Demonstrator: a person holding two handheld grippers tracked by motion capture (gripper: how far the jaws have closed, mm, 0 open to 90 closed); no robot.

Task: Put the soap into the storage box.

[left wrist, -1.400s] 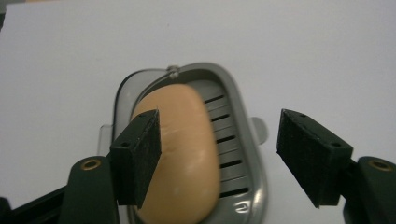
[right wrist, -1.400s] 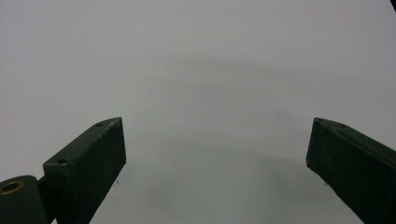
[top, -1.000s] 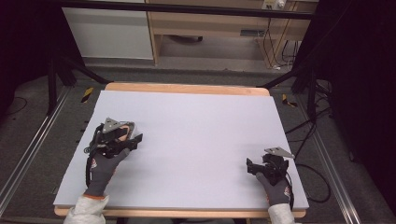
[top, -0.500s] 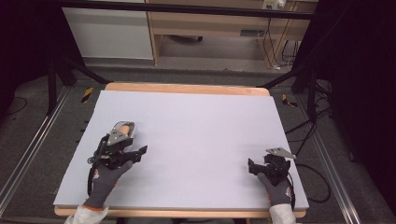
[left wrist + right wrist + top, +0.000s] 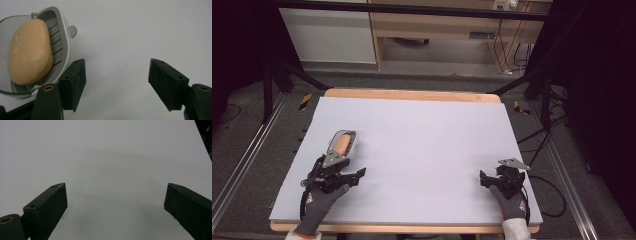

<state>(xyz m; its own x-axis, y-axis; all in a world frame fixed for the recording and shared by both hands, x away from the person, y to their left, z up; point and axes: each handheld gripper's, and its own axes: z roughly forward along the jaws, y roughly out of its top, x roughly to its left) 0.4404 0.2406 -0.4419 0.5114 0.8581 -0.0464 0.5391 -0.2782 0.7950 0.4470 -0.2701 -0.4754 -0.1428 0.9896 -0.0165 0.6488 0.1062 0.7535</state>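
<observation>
Pale and almost bare, the surface (image 5: pixel 422 150) sits on a wooden board in a dim room, with dark rails on the floor to either side and a cabinet behind.

A soap dish (image 5: pixel 343 145) lies toward the near left, just ahead of the left gripper (image 5: pixel 354 176). In the left gripper view the soap dish (image 5: pixel 58 37) is a grey slotted tray with a clear hinged lid swung open behind it, and a peach bar of soap (image 5: pixel 30 52) rests in it. That gripper (image 5: pixel 117 82) has its fingers (image 5: pixel 75 82) spread wide and holding nothing; the nearer one sits just beside the dish's rim, and whether it touches cannot be told.

The right gripper (image 5: pixel 484 179) rests near the right front corner, well apart from the dish. Its own view shows its fingers (image 5: pixel 48 207) wide apart too, with plain surface between them.

The work looks to be at its opening step: the left gripper lined up beside the dish, nothing grasped. A grasp would call for swinging left so the fingers straddle the soap or the dish wall, then closing gently, since the soap is likely slippery.

The lid's far edge and the dish's near corner are cut off in the left gripper view, and the hinge is hard to make out.
</observation>
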